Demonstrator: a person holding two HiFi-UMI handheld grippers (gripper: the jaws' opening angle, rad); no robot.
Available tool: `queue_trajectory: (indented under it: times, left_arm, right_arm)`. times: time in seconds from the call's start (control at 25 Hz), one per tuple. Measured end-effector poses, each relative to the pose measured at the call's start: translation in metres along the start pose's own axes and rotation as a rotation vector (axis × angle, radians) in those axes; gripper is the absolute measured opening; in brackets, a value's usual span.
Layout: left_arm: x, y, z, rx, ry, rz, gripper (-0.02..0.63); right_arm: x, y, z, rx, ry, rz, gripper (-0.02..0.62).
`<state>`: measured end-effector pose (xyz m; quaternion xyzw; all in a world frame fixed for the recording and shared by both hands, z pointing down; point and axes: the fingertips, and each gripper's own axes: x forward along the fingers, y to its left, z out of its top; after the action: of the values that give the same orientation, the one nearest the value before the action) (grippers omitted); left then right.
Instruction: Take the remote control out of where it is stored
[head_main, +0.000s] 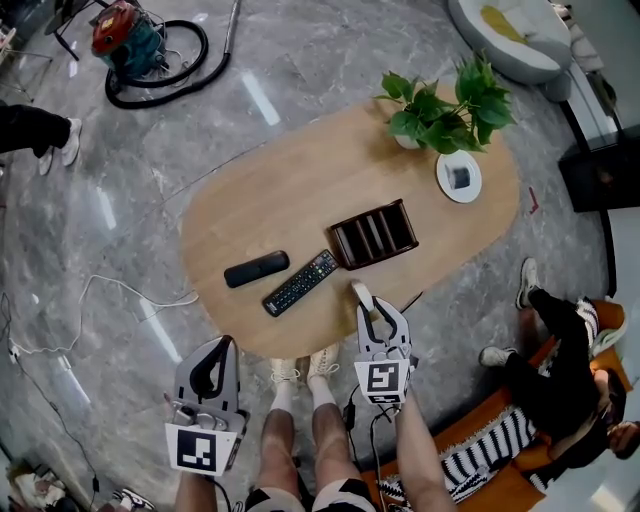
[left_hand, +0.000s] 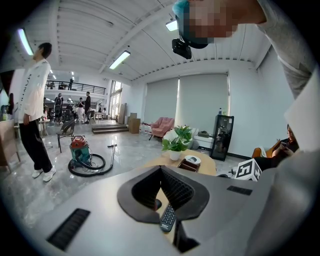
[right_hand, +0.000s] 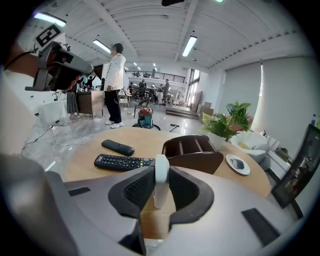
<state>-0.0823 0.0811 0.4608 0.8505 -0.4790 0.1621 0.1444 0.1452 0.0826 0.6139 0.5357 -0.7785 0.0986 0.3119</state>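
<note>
Right gripper (head_main: 372, 312): clenched on a slim white remote (head_main: 359, 293). In the right gripper view both pads press its flat sides, and it stands on end between them (right_hand: 161, 182).
White remote, place: out of the brown holder (head_main: 373, 233), just off its near left corner, over the table's (head_main: 290, 190) near edge. Whether its lower end touches the wood, I can't tell.
Left gripper (head_main: 220, 345): closed with nothing in it. In the left gripper view the two pads meet at their tips (left_hand: 160, 169). It hangs off the table, well to the near left of the holder.
Holder: sits on the table with its slots open to the top, tilted a little against the table's long side.
Black remote with buttons (head_main: 300, 283): lies flat on the table, just left of the holder, with one end close to the holder's near left corner.
Plain black remote (head_main: 256, 268): lies flat, further left of the holder, beside the buttoned one and not touching it.
Plant (head_main: 445, 105): at the table's far end, beyond the holder.
White dish (head_main: 459, 177): to the far right of the holder, in front of the plant.
Vacuum cleaner (head_main: 130, 40): on the floor, well off to the far left of the holder.
</note>
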Motion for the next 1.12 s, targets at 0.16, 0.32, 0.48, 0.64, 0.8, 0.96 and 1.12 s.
queue_trajectory:
  times: [0.16,0.32,0.48,0.64,0.8,0.96,1.12]
  left_arm:
    - [0.001,0.0,0.0,-0.007,0.002,0.002,0.005]
    - [0.0,0.0,-0.002,-0.009,0.004,0.003,0.005]
    - [-0.002,0.002,-0.005,-0.009,0.005,0.004,0.005]
    - [-0.003,0.002,-0.008,-0.016,0.003,0.005,0.005]
    - [-0.006,0.002,-0.015,-0.016,0.011,-0.001,0.005]
    - [-0.006,0.005,-0.022,-0.019,0.017,0.001,0.005]
    - [-0.007,0.002,-0.025,-0.046,-0.006,-0.017,0.005]
  right_arm:
    - [-0.001,0.009,0.001,-0.058,0.006,0.009,0.087]
    - [-0.002,0.018,0.002,-0.117,0.01,0.013,0.087]
    - [-0.003,0.028,0.001,-0.131,0.012,0.026,0.087]
    - [-0.002,0.039,0.0,-0.156,0.012,0.042,0.087]
    - [-0.002,0.047,-0.001,-0.166,0.009,0.044,0.093]
    - [0.0,0.057,-0.004,-0.191,0.006,0.054,0.1]
    - [0.001,0.068,-0.007,-0.192,0.012,0.073,0.107]
